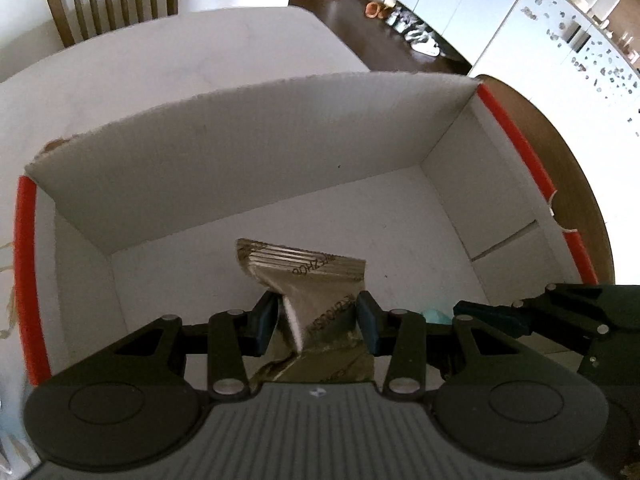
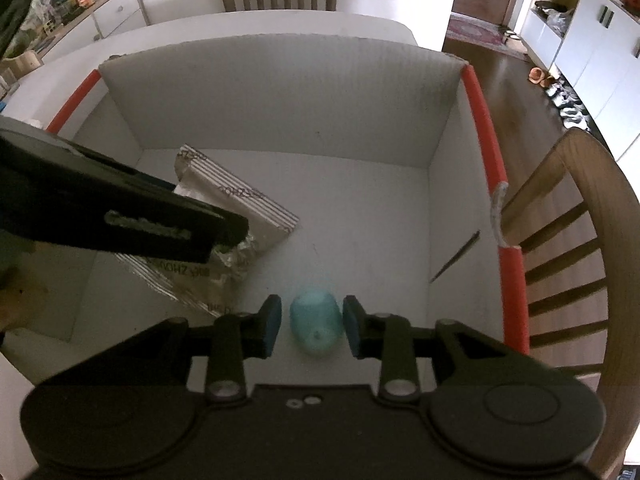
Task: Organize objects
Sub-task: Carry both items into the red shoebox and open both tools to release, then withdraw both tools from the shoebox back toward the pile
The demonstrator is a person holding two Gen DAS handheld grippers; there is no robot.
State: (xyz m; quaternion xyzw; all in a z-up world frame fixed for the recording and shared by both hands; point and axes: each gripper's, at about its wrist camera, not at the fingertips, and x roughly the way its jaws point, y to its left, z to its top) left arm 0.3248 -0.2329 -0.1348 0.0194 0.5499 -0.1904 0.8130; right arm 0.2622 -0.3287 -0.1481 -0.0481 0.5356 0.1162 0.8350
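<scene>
Foil packet [image 1: 308, 292], gold and crumpled, sits between the pads of the left claw [image 1: 316, 322], which pinch its twisted waist, inside the white box [image 1: 256, 152] with red-edged rims. In the right wrist view its lower end looks to lie on or just above the box floor, left of centre. Beside it, a small teal cup-like object [image 2: 317, 326] lies between the pads of the right claw [image 2: 308, 326]; a thin gap shows on each side, so that claw is partly open and grips nothing. No earlier view is given to say more.

Judging by this, both items are being set down in the box. To do it well, the left claw should part its pads only once the packet rests on the floor, then lift straight up so the foil does not snag. The right claw should widen a little more before rising, keeping clear of the teal object and of the left claw close alongside. The box stands on the pale bench [image 1: 160, 52], a wooden chair [image 2: 560, 240] just beside its right wall.
</scene>
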